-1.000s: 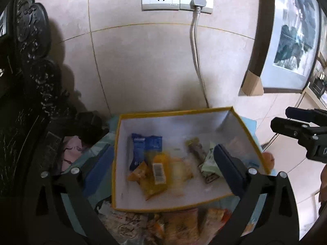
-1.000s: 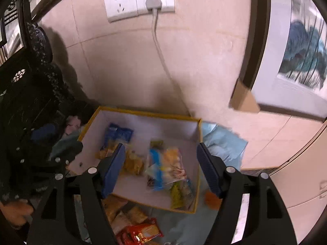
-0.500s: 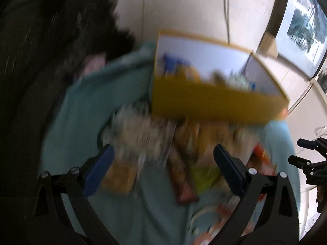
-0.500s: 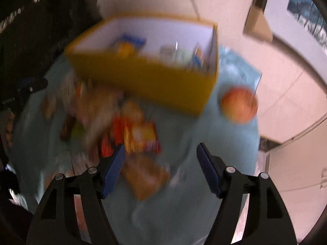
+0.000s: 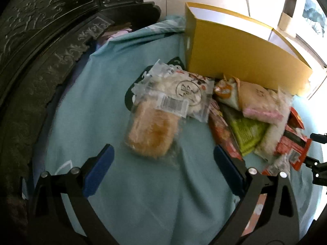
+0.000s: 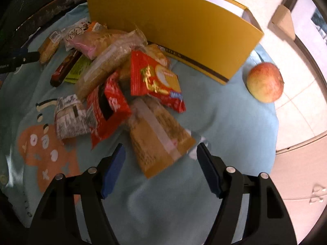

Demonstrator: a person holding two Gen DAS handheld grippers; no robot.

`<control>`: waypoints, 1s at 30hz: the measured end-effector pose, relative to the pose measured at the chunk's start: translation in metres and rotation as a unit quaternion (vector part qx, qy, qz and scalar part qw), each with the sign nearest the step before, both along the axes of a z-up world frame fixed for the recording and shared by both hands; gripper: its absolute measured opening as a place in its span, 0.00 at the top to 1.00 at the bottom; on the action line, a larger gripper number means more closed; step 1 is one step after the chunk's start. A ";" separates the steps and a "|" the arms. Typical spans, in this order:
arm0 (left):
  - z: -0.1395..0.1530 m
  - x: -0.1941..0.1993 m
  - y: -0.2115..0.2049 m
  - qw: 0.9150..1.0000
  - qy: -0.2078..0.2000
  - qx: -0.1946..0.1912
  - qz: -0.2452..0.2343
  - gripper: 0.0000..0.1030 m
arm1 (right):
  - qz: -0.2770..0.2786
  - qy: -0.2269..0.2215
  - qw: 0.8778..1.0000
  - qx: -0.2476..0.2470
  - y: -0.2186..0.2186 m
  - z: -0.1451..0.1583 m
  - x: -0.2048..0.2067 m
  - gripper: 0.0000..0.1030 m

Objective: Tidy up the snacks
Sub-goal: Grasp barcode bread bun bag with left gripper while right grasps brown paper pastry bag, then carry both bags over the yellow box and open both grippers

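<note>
Pale tiled wall and dark carved furniture point(image 5: 40, 40) framed a table draped in a light teal cloth point(image 5: 143, 194), printed on one side with an orange cartoon figure point(image 6: 47, 155). At the back of the cloth stood a yellow cardboard box point(image 5: 241, 61), its white inside only partly visible from either wrist camera. Loose snack packets lay heaped on the cloth just in front of the box. Nearest the left gripper point(image 5: 163, 159) was a clear-wrapped bread bun point(image 5: 151, 134), overlapped at its far end by a white pastry packet with a round printed mark point(image 5: 188, 96); beside these lay a green packet point(image 5: 247, 134) and a pink-edged pastry packet point(image 5: 259, 104). The left gripper's blue-padded jaws stood wide apart over the cloth, gripping nothing. In the right wrist view, a tan cracker packet point(image 6: 159, 140) lay just ahead of the right gripper point(image 6: 161, 157), whose jaws were likewise spread wide and empty. Behind it sat a red biscuit packet point(image 6: 155, 79) and a torn red wrapper point(image 6: 108, 106). An apple point(image 6: 265, 81) rested on the cloth beside the box's right corner, apart from the pile.
</note>
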State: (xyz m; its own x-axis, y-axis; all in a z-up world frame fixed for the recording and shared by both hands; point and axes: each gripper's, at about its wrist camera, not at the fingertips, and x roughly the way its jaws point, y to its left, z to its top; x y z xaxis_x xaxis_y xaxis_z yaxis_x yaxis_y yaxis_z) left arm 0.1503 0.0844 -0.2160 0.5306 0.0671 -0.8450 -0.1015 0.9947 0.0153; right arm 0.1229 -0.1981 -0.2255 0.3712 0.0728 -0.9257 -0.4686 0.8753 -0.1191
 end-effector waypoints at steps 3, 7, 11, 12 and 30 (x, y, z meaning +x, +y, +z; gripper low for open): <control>-0.004 0.018 -0.001 1.000 0.003 0.015 -0.004 0.04 | 0.009 0.000 1.000 -0.004 0.004 -0.003 0.011 0.30; -0.019 0.037 -0.002 0.999 0.018 0.040 -0.010 0.04 | 0.033 -0.004 0.999 -0.017 0.016 -0.009 0.025 0.29; -0.044 0.049 -0.004 0.997 0.063 0.048 -0.016 0.04 | 0.066 -0.016 0.997 -0.030 0.027 -0.018 0.031 0.29; -0.043 0.046 -0.004 0.997 0.052 0.048 -0.017 0.07 | 0.061 -0.004 0.998 -0.014 0.025 -0.020 0.033 0.32; 0.010 -0.017 -0.046 0.992 -0.009 -0.047 -0.113 0.47 | -0.111 0.078 0.981 0.137 -0.036 0.015 -0.024 0.62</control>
State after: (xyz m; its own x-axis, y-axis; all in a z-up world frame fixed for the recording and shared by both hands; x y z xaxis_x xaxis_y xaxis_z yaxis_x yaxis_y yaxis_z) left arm 0.1335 0.0386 -0.2060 0.5389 -0.1347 -0.8315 0.1252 0.9890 -0.0790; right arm 0.0988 -0.2338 -0.2103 0.2606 0.2604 -0.9297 -0.2570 0.9469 0.1932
